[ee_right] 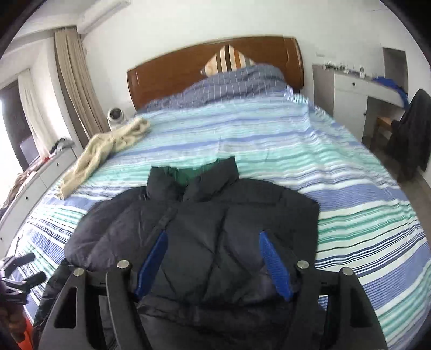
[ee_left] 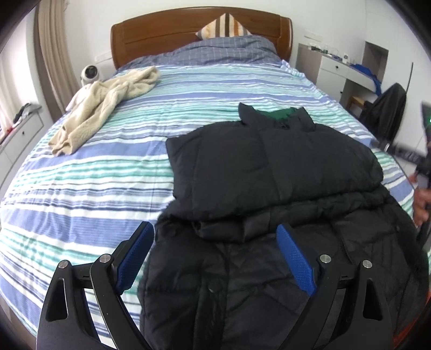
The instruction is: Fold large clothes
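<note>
Left wrist view first: left gripper [ee_left: 215, 258] low in the frame, blue pads [ee_left: 296, 261] spread wide, nothing pinched between them. Hovering over the near hem of the black puffer jacket [ee_left: 269, 167], left pad out over the striped bedsheet [ee_left: 94, 188], right pad above the dark fabric. Whether touching or just above, cannot tell. Jacket lying centre-right of the frame, upper part folded flat with the collar pointing toward the headboard [ee_left: 150, 35], green lining [ee_left: 280, 113] peeking out at the neck, lower part rumpled and spilling toward the bottom edge. Upper left of the frame, a cream fleece garment [ee_left: 107, 102] heaped on the sheet, well apart from the jacket. Behind it, a small white fan [ee_left: 90, 72]. Top centre, a striped pillow [ee_left: 223, 25] above a grey checked duvet [ee_left: 215, 49].

Right wrist view now, a little blurred: right gripper [ee_right: 212, 261] at the bottom centre, blue pads parted wide, clamping nothing, poised over the middle of the jacket [ee_right: 202, 215]. Same collar and green lining [ee_right: 188, 173] just beyond, centre frame. Cream garment [ee_right: 107, 148] at mid left. At far right, a white desk [ee_right: 355, 88] and a dark garment [ee_right: 412, 129] draped over a chair.
</note>
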Tool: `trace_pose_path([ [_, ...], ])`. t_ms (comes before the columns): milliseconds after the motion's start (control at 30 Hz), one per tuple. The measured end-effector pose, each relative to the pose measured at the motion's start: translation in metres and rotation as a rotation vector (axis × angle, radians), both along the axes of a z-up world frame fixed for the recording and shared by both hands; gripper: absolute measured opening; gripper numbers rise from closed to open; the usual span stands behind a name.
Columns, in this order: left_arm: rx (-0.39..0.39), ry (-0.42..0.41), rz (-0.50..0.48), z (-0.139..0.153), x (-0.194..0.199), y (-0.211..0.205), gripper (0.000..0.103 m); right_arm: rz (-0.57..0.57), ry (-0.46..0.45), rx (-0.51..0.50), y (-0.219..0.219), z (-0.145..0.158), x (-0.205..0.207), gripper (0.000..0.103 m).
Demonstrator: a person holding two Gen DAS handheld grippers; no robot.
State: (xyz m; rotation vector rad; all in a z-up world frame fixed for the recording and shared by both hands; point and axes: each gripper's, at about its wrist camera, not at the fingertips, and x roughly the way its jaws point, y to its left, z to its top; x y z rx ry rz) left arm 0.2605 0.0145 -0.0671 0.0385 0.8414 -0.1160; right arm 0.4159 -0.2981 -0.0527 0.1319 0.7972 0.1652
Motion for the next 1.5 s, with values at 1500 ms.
trace_pose_path([
  [1500, -0.033, 0.145, 0.04, -0.047, 0.189, -0.032, 0.097, -0.03, 0.146, 0.165, -0.038, -0.105, -0.004, 0.047],
])
